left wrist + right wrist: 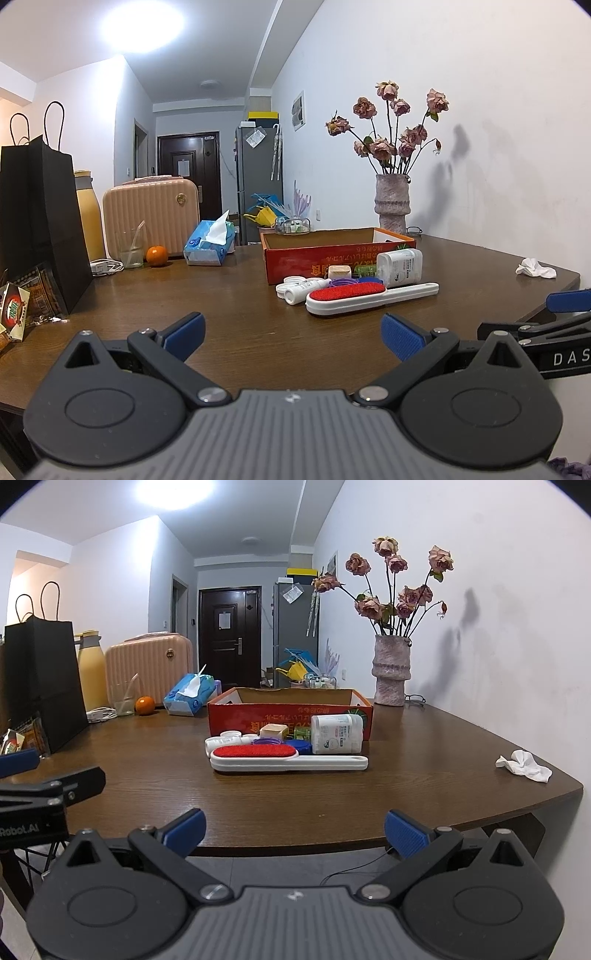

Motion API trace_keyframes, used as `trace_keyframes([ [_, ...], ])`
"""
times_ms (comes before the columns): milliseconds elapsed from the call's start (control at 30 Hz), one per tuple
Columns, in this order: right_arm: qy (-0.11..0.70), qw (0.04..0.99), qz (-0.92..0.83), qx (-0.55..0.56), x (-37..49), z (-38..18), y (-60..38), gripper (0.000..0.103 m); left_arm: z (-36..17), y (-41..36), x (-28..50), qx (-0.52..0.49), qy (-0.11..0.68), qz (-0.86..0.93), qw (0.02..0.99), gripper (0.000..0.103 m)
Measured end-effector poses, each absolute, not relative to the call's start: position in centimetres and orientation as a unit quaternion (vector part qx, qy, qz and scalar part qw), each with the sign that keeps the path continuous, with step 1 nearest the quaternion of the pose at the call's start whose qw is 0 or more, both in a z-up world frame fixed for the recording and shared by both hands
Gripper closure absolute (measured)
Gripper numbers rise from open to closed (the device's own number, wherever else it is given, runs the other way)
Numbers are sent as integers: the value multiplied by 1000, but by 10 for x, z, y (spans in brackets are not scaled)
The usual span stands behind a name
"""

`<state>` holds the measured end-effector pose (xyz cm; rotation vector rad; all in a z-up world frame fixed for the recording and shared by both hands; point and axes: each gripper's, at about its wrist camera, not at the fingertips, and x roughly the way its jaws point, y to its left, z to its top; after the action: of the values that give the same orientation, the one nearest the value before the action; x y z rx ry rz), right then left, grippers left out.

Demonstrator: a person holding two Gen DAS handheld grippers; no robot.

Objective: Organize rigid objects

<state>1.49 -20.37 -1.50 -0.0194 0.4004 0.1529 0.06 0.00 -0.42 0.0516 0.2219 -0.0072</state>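
Your left gripper [291, 336] and right gripper [294, 832]: black linkage arms, silver screws, blue ribbed pads [400, 338], grey ribbed housing; white lettering on side.

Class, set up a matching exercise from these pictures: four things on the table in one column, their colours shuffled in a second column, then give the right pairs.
Things:
1. lint brush
2. paper bag
3. tissue pack
4. cardboard box

Colours:
A. black
B. red outside
C. white with a red pad
D. blue and white

Pairs: 1-C, 2-A, 3-D, 4-B
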Motion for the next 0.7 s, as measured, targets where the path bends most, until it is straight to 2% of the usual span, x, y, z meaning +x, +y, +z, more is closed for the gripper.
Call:
trace_keyframes([
  [433,201,976,83,-9,14,-17,-201,0,-5,0,1,25,113,-2,993,0],
  [700,201,978,49,2,29,-29,-214,0,-7,-1,9,45,75,26,996,0],
])
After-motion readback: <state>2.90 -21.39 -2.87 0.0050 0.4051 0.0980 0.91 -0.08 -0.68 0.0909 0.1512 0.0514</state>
